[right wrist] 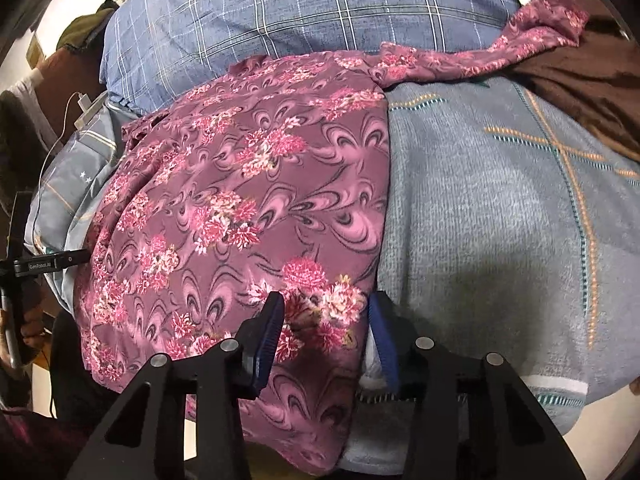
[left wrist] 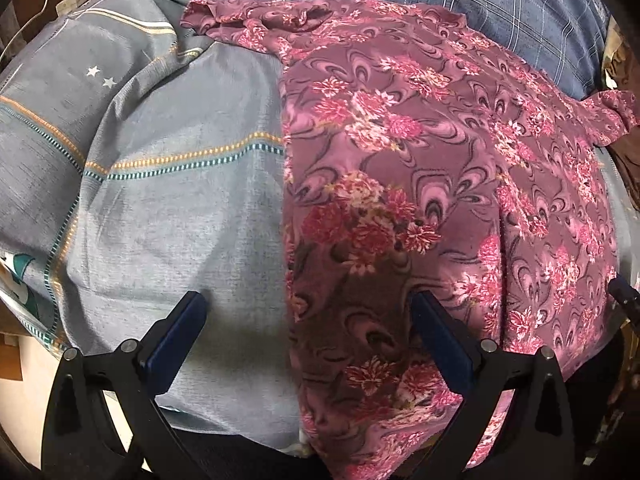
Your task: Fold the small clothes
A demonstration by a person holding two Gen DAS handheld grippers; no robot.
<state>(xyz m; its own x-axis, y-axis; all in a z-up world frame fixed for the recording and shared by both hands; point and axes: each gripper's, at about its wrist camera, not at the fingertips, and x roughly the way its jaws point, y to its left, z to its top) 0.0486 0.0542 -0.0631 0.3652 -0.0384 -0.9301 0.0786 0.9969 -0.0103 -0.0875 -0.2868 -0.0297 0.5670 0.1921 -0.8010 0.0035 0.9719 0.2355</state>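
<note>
Garment spread flat on bedspread, sleeves out, seemingly unfolded; all folds left. Left gripper wide apart over left edge; right gripper half open astride right edge, gripping nothing.

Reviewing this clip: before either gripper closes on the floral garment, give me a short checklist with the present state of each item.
1. Floral garment spread out on the grey blanket: ok, mostly flat, with shallow wrinkles.
2. Left gripper open: ok, fingers wide apart, straddling the garment's left edge.
3. Right gripper open: ok, fingers apart around the garment's right edge.
4. Either gripper already touching cloth: cannot tell from these views.
5. Sleeve laid flat: not ok, it trails off bunched toward the plaid pillow.
6. Fold already made: cannot tell; the long edges look straight, but whether layers are doubled is unclear.
</note>
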